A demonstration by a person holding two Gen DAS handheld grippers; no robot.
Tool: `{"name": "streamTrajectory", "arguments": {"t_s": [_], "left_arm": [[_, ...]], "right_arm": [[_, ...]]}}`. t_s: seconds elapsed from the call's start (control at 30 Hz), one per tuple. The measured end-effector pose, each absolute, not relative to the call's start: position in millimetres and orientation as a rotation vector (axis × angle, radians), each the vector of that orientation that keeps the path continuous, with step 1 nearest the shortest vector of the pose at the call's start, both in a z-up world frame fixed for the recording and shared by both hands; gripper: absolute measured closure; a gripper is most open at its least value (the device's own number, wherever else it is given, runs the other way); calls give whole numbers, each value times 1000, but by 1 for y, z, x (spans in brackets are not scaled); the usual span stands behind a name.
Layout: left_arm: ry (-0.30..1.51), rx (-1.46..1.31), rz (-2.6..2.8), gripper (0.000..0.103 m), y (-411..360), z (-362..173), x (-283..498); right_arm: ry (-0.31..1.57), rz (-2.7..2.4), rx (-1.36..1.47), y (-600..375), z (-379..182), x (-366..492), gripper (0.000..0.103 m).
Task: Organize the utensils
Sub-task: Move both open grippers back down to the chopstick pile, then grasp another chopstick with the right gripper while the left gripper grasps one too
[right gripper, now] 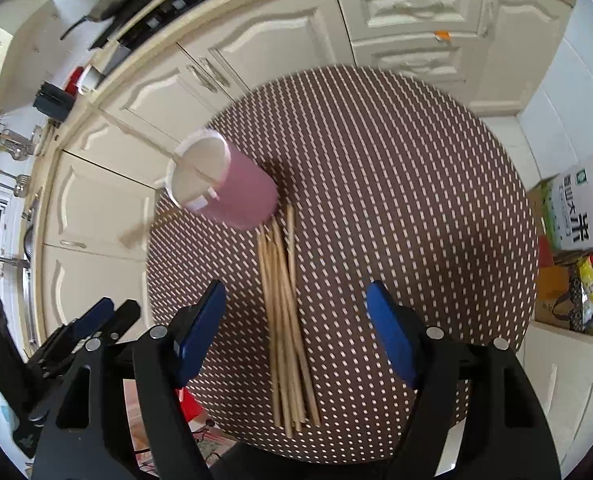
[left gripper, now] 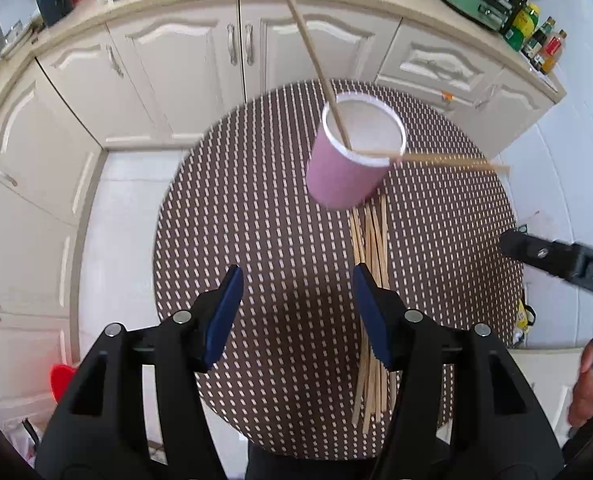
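Note:
A pink paper cup (left gripper: 346,168) (right gripper: 236,188) stands on a round brown dotted table (left gripper: 256,208) (right gripper: 396,160). Two wooden chopsticks (left gripper: 308,48) stick out of the cup, one leaning back left, one leaning right. A bundle of several chopsticks (left gripper: 372,300) (right gripper: 284,312) lies flat on the table just in front of the cup. My left gripper (left gripper: 298,312) is open and empty above the table, the bundle by its right finger. My right gripper (right gripper: 296,332) is open and empty, hovering over the bundle; it also shows in the left wrist view (left gripper: 556,260).
Cream kitchen cabinets (left gripper: 184,56) (right gripper: 256,52) curve behind the table, with a stove, bottles (left gripper: 536,36) and a mug on the counter. A cardboard box and bags (right gripper: 576,240) stand on the floor to the right. A red object (left gripper: 60,380) lies on the floor at left.

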State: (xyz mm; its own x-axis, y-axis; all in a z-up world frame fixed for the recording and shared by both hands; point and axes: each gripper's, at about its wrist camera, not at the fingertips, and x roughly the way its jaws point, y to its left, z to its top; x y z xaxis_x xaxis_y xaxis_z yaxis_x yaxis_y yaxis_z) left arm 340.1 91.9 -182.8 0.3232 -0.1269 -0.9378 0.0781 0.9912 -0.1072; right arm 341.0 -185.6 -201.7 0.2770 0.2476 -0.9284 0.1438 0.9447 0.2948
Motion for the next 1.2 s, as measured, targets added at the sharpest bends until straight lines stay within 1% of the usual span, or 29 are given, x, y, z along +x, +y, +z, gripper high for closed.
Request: {"name": "streamTrajectory", "arguments": {"t_s": [0.23,0.37,0.5,0.83,1.0,1.2], "left_arm": [[1315,12,-139,46,83,-217,317],[1367,22,-141,46,80,-239,308],[1412,20,-150,46,76,-257,301],[1463,8,-188,46,69,-277,299],[1482,-12,-198,46,69,-282,305],[1500,-16,-202,46,70,-286,313]], "right_arm": [[1327,104,453,-192,-248,316,33],[1353,101,454,-188,-269,308,35],[1390,91,403,-183,-287,305,44],[1420,117,347,-164,-307,306,68],[1407,140,373,-153,-309,314,75],[1399,164,373,-131,-316,330,79]]}}
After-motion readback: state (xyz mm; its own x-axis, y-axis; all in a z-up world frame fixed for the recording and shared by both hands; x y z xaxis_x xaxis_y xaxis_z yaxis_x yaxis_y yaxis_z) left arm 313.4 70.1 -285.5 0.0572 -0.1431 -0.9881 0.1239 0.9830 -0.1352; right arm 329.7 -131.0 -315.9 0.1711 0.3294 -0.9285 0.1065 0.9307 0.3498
